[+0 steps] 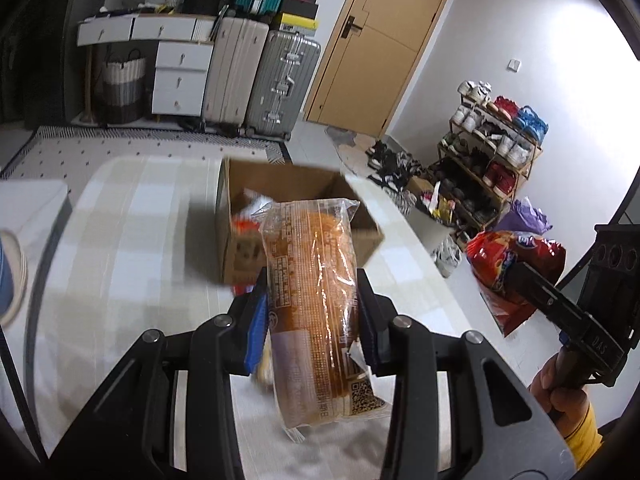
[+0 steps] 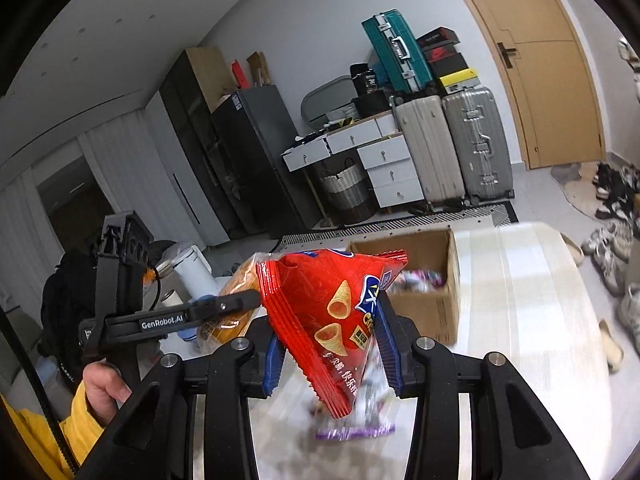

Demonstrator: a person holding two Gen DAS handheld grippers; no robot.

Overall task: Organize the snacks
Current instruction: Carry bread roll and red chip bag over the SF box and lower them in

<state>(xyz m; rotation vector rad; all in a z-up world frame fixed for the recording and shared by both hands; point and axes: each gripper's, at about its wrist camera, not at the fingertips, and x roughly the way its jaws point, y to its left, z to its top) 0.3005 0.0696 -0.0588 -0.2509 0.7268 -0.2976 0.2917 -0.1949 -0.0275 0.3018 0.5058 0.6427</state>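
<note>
Both hand-held grippers loaded with snack packs, raised above the table near the open box.

Left hand-held gripper (image 1: 312,300) is clamped on a clear-wrapped bread pack (image 1: 316,280), pads pressing both long sides; the pack stands roughly upright, its lower end hanging below the fingers. Right hand-held gripper (image 2: 332,340) is clamped on a red corn-cone snack bag (image 2: 332,316), with a purple-edged wrapper (image 2: 352,432) showing beneath it; whether that wrapper is also held cannot be told. The open cardboard box (image 1: 248,252) sits on the checked table (image 1: 120,240) ahead of both grippers, packets visible inside. A hand (image 2: 102,384) in a yellow sleeve (image 2: 48,436) grips the left tool's handle.
</note>
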